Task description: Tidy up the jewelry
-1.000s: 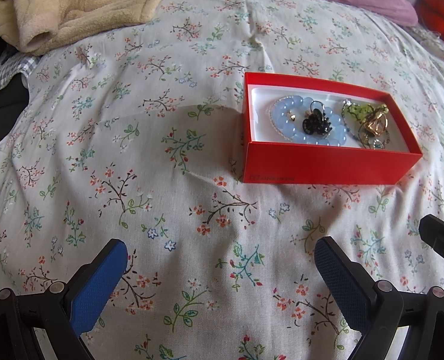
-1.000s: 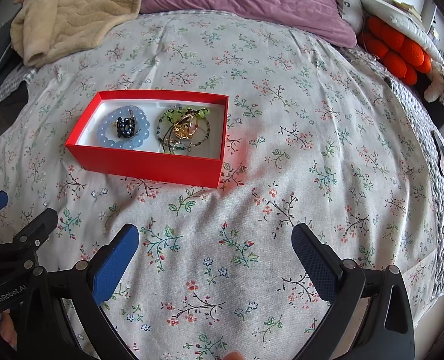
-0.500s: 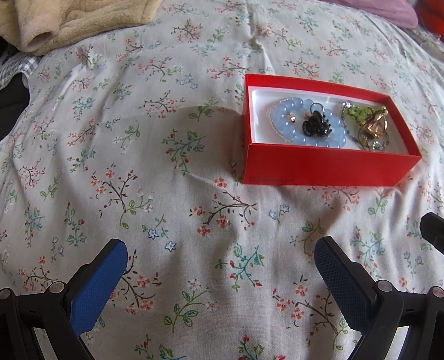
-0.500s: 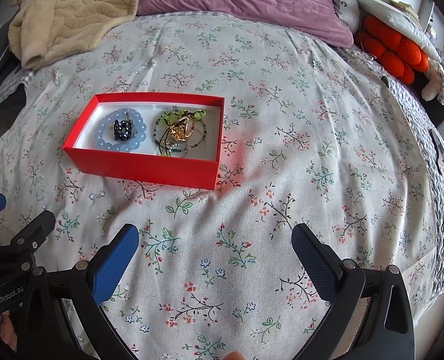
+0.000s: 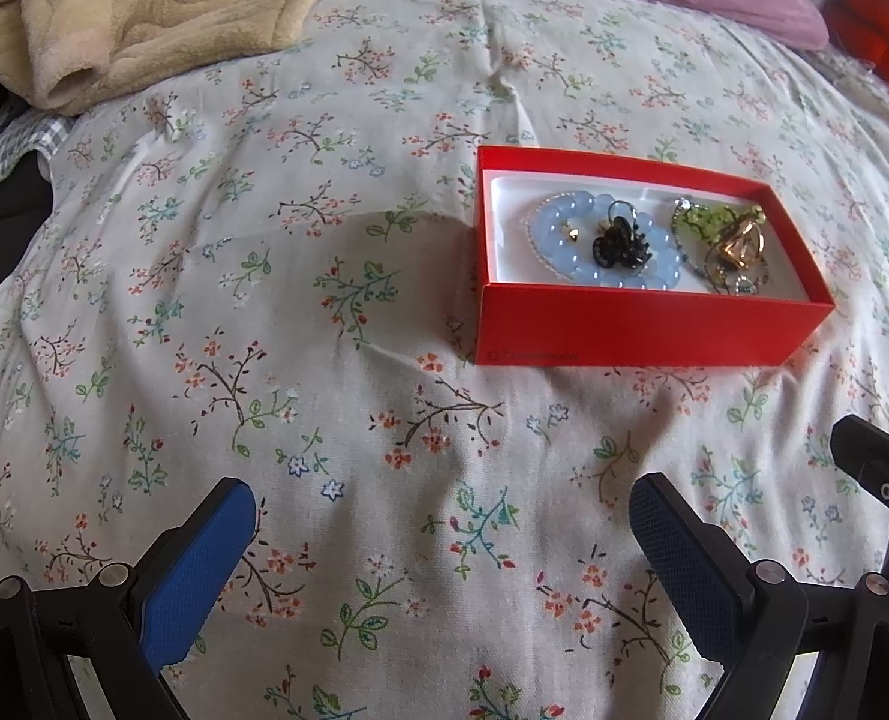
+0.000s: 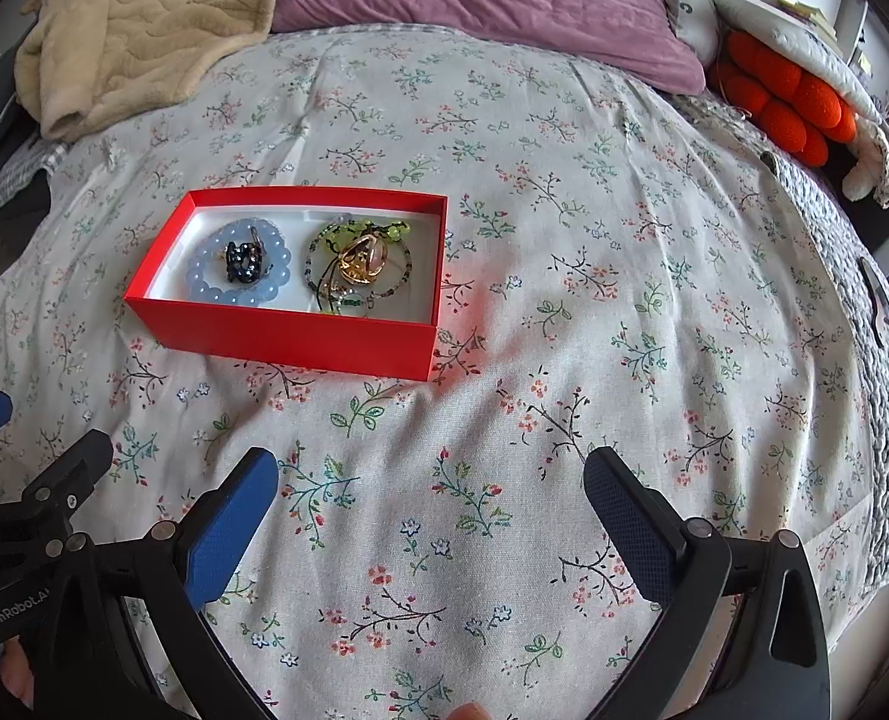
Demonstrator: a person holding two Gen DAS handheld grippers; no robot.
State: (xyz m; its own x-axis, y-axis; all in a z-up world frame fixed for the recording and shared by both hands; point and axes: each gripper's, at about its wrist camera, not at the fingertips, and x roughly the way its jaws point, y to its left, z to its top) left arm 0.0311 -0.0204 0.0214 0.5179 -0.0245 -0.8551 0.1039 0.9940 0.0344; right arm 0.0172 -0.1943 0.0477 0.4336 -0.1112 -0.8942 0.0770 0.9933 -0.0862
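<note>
On the floral bedspread [image 6: 564, 180] sits the red box [image 6: 288, 336], holding a blue bead bracelet [image 6: 204, 285] and, right of it, tangled green and gold pieces [image 6: 360, 258]. The left gripper [image 5: 438, 540] and right gripper [image 6: 429, 516] hover near the box's front wall, spread wide and empty. The soft bedding could let the box tip under a push, and lifting one tangled piece may drag out its neighbours.

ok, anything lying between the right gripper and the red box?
Nothing. In the right wrist view, only bare floral bedspread lies between the open right gripper and the red box; the jewelry sits inside the box.
</note>
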